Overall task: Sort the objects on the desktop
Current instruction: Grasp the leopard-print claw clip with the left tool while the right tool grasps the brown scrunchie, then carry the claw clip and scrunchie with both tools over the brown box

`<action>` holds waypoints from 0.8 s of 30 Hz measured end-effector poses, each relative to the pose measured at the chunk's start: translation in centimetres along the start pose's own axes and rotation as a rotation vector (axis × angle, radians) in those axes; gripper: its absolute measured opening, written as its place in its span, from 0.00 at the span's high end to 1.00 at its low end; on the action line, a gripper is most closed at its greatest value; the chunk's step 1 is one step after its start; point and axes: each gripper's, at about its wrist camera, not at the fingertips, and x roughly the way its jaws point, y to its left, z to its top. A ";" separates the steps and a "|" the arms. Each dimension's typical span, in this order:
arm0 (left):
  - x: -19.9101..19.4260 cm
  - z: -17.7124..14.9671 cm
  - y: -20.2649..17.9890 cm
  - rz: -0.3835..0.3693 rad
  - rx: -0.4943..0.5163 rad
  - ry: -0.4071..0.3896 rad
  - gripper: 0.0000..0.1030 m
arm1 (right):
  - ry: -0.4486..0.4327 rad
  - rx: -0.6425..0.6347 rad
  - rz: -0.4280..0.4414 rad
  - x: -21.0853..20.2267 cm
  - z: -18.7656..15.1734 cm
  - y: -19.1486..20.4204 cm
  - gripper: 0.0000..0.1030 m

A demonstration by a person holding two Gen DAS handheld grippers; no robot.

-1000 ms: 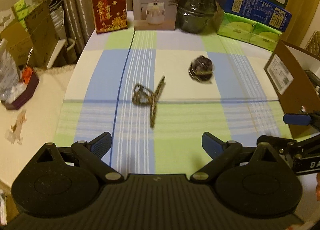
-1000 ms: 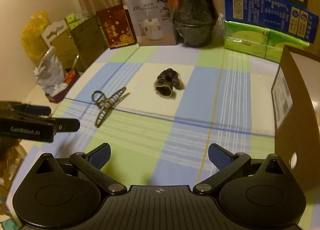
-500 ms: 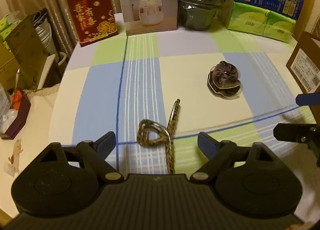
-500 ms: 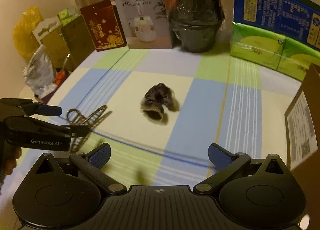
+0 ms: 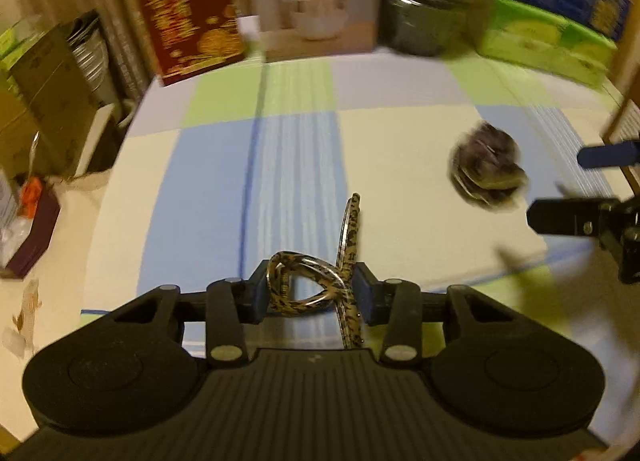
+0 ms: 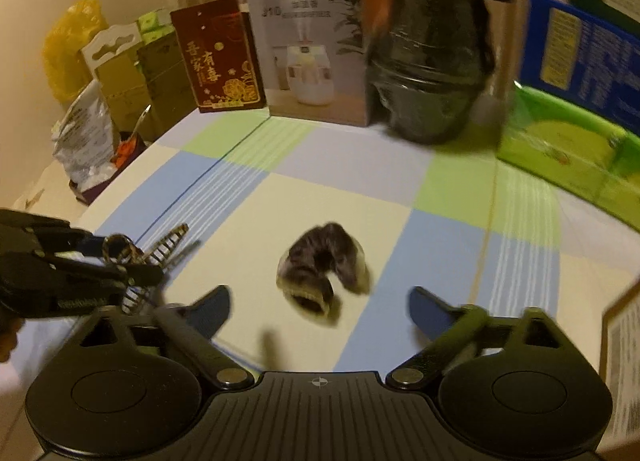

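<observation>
A leopard-patterned hair clip (image 5: 349,229) lies on the checked tablecloth (image 5: 400,165). Its looped end sits between the blue pads of my left gripper (image 5: 311,289), whose jaws are closing and touch the loop on both sides. From the right wrist view, the same clip (image 6: 168,245) sticks out of the left gripper (image 6: 120,261) at the left edge. A dark scrunchie (image 6: 322,273) lies just ahead of my right gripper (image 6: 320,305). Its jaws are closing but stand wide, one on each side of the scrunchie without touching it. The scrunchie (image 5: 486,171) and right gripper (image 5: 576,185) also show at the left wrist view's right.
Along the back of the table stand a red box (image 6: 222,61), a white humidifier box (image 6: 312,57), dark stacked containers (image 6: 432,73) and green and blue packs (image 6: 560,149). A brown cardboard box (image 6: 624,341) stands at the right. Bags and cartons (image 6: 120,81) crowd the left side.
My left gripper came forward and down over the hair clip and its jaws closed in on the loop. My right gripper moved toward the scrunchie and its jaws narrowed a little.
</observation>
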 end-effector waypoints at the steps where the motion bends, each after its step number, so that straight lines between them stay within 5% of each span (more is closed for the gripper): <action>1: 0.1 0.2 0.4 0.006 -0.020 -0.003 0.64 | 0.001 -0.012 -0.001 0.5 0.2 0.1 0.19; 13: 0.9 1.5 1.3 0.053 -0.093 0.015 0.64 | 0.042 -0.051 -0.006 4.3 0.7 0.0 0.49; 24: 1.4 1.8 1.2 0.068 -0.088 0.032 0.62 | 0.054 -0.033 0.028 3.8 0.3 -0.1 0.76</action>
